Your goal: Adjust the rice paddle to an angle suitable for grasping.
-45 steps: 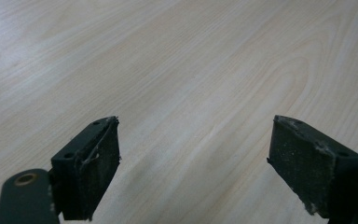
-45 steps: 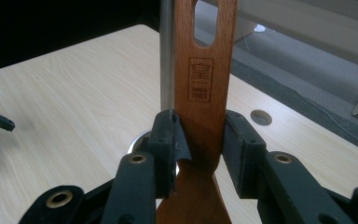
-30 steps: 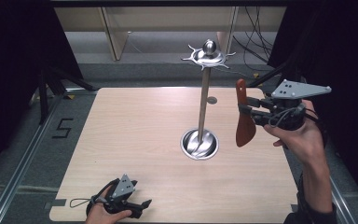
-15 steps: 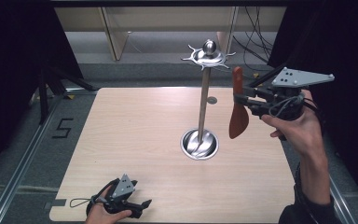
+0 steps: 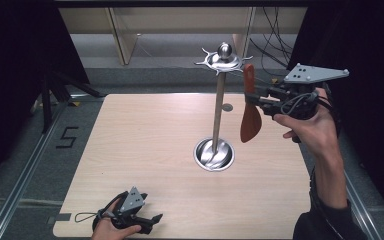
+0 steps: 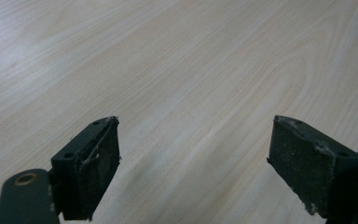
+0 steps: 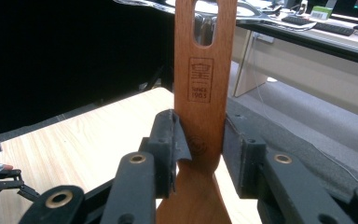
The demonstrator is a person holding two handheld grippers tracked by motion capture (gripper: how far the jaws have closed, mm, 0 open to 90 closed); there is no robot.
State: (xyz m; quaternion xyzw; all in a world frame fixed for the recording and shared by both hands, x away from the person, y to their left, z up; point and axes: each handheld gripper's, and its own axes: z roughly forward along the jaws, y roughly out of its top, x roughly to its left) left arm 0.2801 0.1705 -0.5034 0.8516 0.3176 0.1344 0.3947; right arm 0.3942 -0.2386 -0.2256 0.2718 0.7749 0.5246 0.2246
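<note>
A brown wooden spatula (image 5: pixel 250 107) hangs upright in the air, handle up and blade down, with my right gripper (image 5: pixel 256 98) shut on its handle. In the right gripper view the spatula (image 7: pixel 201 93) shows a slot at its top and a stamped mark, and both pads press its sides. Its handle tip is close to the spiked metal top (image 5: pixel 222 59) of a steel stand (image 5: pixel 217 117) with a round base (image 5: pixel 214 154) at mid table. My left gripper (image 5: pixel 147 223) rests open at the table's front edge, its jaws wide apart over bare wood (image 6: pixel 186 93).
The pale wooden table (image 5: pixel 145 140) sits on a grey floor with a rail (image 5: pixel 20 175) and a "5" marking (image 5: pixel 66 137) at the left. Shelving and cables (image 5: pixel 275 30) stand behind the table. Dark curtains flank both sides.
My right gripper has lifted the spatula and carried it toward the stand's top, tilting it more upright. The left gripper has stayed where it was.
</note>
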